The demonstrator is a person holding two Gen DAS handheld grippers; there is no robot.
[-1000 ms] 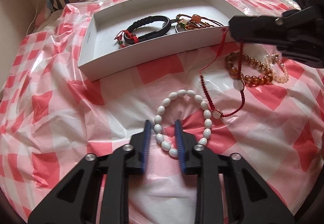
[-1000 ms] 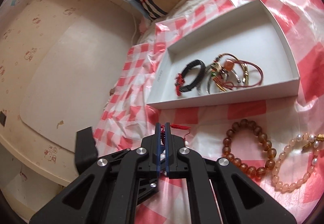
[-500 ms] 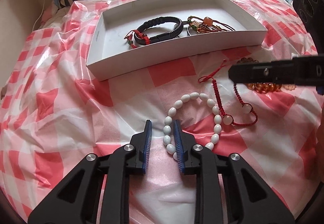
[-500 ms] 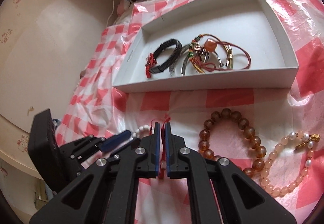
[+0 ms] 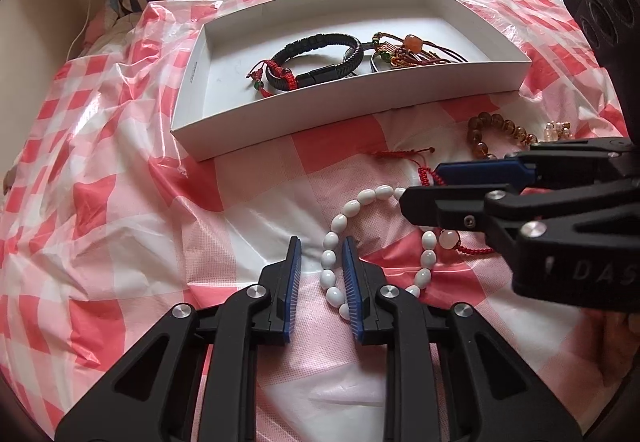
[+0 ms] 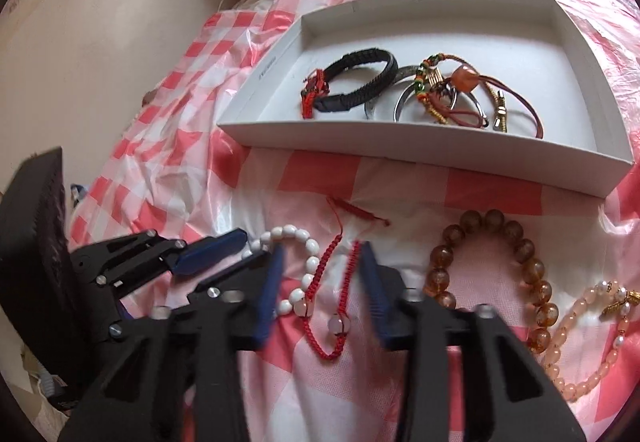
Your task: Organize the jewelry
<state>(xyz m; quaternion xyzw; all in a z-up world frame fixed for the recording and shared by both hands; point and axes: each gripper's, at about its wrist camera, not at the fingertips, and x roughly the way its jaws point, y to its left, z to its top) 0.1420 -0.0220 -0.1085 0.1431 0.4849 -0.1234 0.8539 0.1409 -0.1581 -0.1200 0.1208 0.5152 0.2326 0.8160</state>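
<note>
We see our left gripper (image 5: 320, 254) with a narrow gap, one side of the white bead bracelet (image 5: 376, 238) between its blue ribbed pads; whether they pinch is unclear. Our right gripper (image 6: 320, 274) stands apart, jaws just closing, straddling the red cord bracelet (image 6: 332, 294) flat on the checkered plastic sheet (image 5: 120, 202). Only the right wrist view shows the full amber bead bracelet (image 6: 520, 266) and pink bead strand (image 6: 580, 346). Behind, a white cardboard tray (image 6: 420, 158) holds a black braided band (image 6: 360, 82).
</note>
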